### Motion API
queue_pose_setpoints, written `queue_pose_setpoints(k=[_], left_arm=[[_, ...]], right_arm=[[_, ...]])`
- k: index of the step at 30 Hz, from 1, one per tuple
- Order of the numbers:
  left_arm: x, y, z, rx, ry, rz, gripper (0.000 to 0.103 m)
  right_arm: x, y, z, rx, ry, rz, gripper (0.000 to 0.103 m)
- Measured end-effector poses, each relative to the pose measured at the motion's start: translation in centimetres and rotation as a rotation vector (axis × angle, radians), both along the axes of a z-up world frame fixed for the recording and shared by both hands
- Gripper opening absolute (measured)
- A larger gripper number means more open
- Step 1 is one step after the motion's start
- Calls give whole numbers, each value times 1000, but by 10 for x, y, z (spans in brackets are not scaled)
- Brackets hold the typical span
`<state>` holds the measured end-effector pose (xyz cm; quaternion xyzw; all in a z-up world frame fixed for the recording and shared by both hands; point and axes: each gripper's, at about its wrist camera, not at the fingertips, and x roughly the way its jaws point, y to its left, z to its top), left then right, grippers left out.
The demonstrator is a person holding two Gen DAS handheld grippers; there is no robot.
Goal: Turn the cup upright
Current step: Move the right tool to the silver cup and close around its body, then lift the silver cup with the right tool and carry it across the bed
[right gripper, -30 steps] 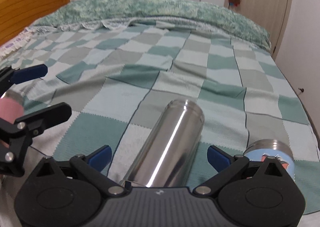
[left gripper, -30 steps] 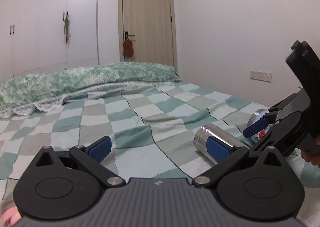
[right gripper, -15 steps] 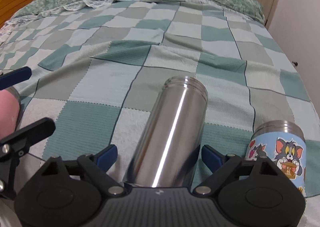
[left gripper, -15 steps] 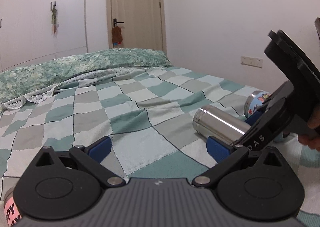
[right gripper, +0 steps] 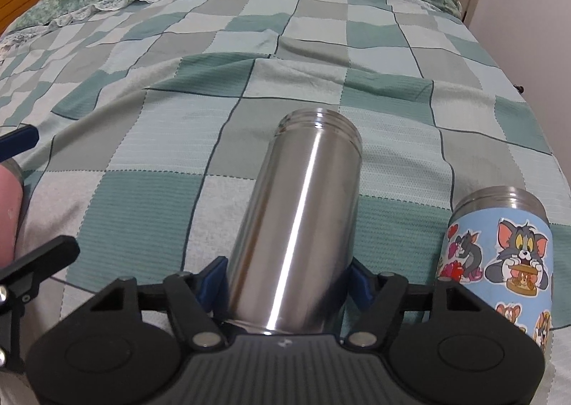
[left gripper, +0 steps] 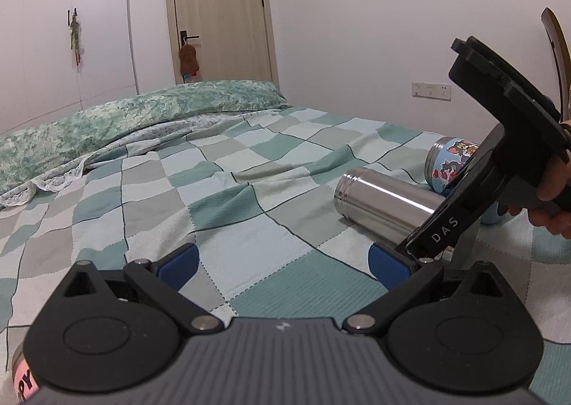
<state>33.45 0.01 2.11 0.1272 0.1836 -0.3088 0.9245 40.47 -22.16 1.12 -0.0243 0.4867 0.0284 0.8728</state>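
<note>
A plain steel cup [right gripper: 299, 212] lies on its side on the checked bedspread [right gripper: 150, 141], its threaded mouth pointing away from me. My right gripper [right gripper: 285, 283] is shut on the cup's base end, blue pads pressed to both sides. The cup also shows in the left wrist view [left gripper: 382, 201], with the right gripper [left gripper: 474, 191] over its near end. My left gripper [left gripper: 282, 262] is open and empty, low over the bedspread [left gripper: 214, 191] to the left of the cup.
A cup with cartoon stickers [right gripper: 499, 248] stands upright just right of the steel cup, also in the left wrist view [left gripper: 449, 162]. A pink-labelled cup [left gripper: 21, 380] sits under the left gripper. A pillow [left gripper: 125, 119] lies at the far end; the wall [left gripper: 392, 30] is to the right.
My right gripper has moved forward around the steel cup's base and closed on it. My left gripper has shifted a little and stayed open.
</note>
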Motion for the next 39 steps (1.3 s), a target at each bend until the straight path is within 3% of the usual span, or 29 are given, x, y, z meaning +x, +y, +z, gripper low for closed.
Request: queue_pose_setpoints(k=[12, 22, 31, 39], left_arm=[[-31, -6, 17, 8, -68, -27, 103], [-99, 12, 44, 13, -76, 22, 103], [-152, 38, 62, 3, -64, 106, 103], [-183, 62, 58, 34, -44, 142, 103]], right_arm=[[-33, 3, 18, 34, -66, 19, 65], [-112, 17, 35, 90, -141, 60, 63], [-184, 35, 50, 166, -275, 76, 63], [-215, 63, 38, 170, -362, 86, 63]])
